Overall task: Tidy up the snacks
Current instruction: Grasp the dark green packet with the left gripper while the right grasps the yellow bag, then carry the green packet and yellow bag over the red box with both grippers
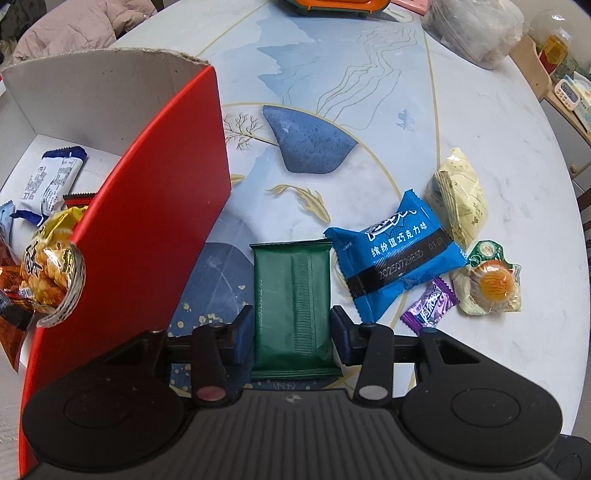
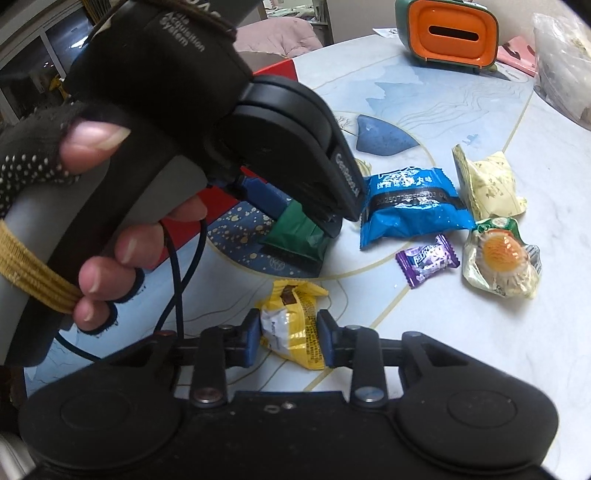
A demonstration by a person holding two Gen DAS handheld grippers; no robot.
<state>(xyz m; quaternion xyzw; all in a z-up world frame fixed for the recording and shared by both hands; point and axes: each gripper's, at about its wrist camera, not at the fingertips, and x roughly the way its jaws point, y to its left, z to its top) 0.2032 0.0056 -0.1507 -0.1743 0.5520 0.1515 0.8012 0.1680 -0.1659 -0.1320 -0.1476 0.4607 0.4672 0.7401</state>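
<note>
My left gripper (image 1: 291, 334) is shut on a dark green snack packet (image 1: 291, 295), with both pads against its sides, just right of the red cardboard box (image 1: 147, 221). The box holds several snacks, among them a white and blue packet (image 1: 51, 181). My right gripper (image 2: 288, 341) is shut on a yellow snack packet (image 2: 291, 328) low over the table. In the right wrist view the left gripper's body (image 2: 295, 155) covers most of the green packet (image 2: 295, 232). A blue packet (image 1: 395, 254), a cream packet (image 1: 458, 199), a purple candy (image 1: 430, 302) and an orange jelly cup (image 1: 493, 284) lie to the right.
The round table (image 1: 517, 350) has a blue painted pattern. An orange and green container (image 2: 447, 37) stands at the far edge, with a clear plastic bag (image 1: 476, 29) beside it. The table's edge curves along the right.
</note>
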